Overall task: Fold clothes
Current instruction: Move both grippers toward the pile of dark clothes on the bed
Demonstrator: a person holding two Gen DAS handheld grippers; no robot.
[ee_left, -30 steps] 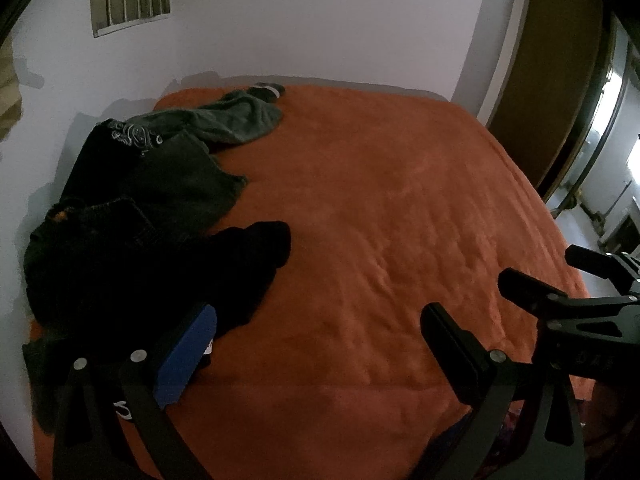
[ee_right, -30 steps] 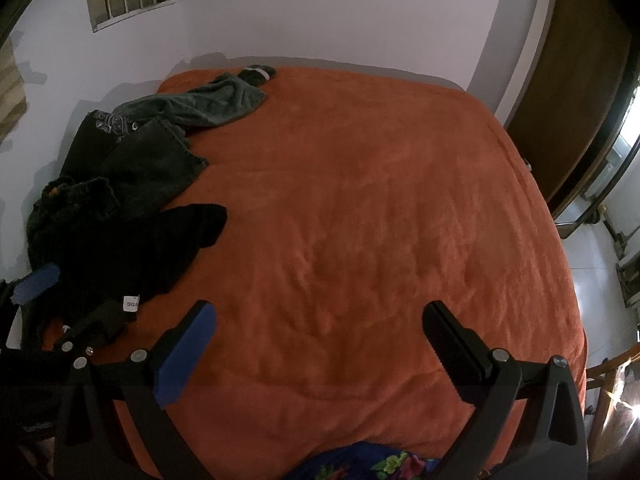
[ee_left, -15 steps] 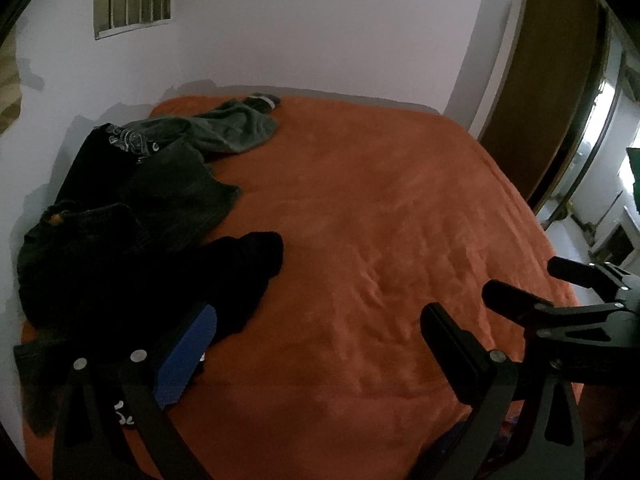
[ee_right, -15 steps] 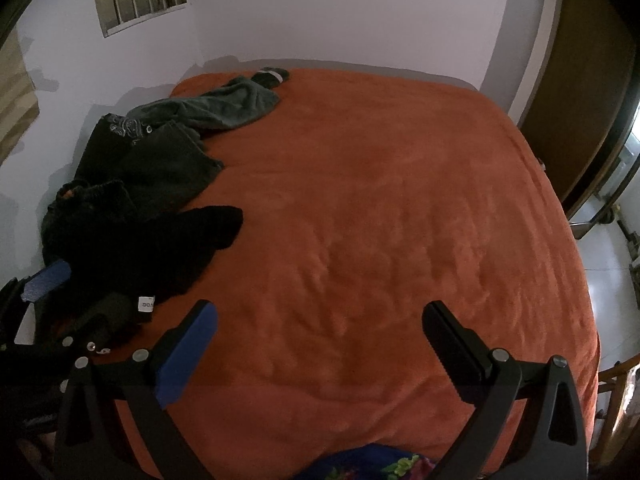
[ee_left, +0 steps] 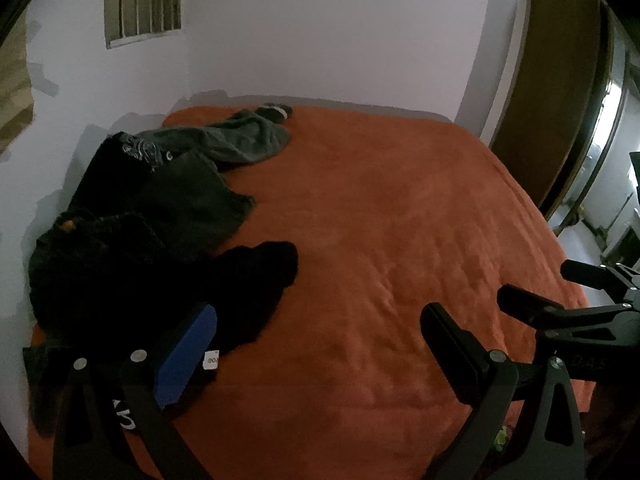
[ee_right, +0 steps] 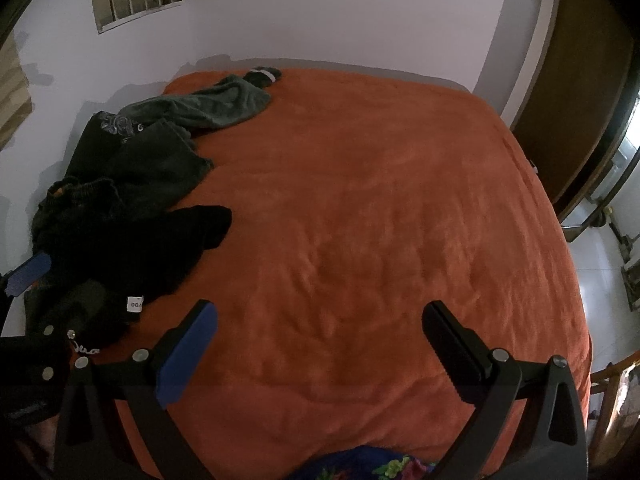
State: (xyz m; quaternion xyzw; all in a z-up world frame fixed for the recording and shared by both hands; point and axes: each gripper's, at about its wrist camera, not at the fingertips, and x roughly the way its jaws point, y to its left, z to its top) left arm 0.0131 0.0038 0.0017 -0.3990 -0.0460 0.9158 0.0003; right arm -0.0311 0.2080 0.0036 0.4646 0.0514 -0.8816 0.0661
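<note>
A heap of dark clothes (ee_left: 132, 248) (ee_right: 120, 216) lies along the left side of the orange bed (ee_left: 400, 240) (ee_right: 380, 220). Nearest is a black garment (ee_left: 248, 284) (ee_right: 176, 248) with a small white label (ee_left: 211, 360) (ee_right: 135, 303). Behind it lie dark grey trousers (ee_left: 180, 200) (ee_right: 152, 164) and a grey-green garment (ee_left: 240, 140) (ee_right: 208, 106). My left gripper (ee_left: 320, 340) hangs open above the bed's near edge, its blue pad (ee_left: 184, 356) over the black garment's hem. My right gripper (ee_right: 320, 340) is open over bare bedding and also shows at the left wrist view's right edge (ee_left: 560, 292).
A rolled dark sock (ee_left: 276, 112) (ee_right: 262, 75) sits at the bed's far edge by the white wall. A brown wardrobe door (ee_left: 552, 92) (ee_right: 580, 80) stands right of the bed. Flowered blue fabric (ee_right: 368, 466) lies at the bottom of the right wrist view.
Both cameras have drawn back and tilted up a little, so the bed sits lower in view. The clothes have not moved. Both grippers stay open.
</note>
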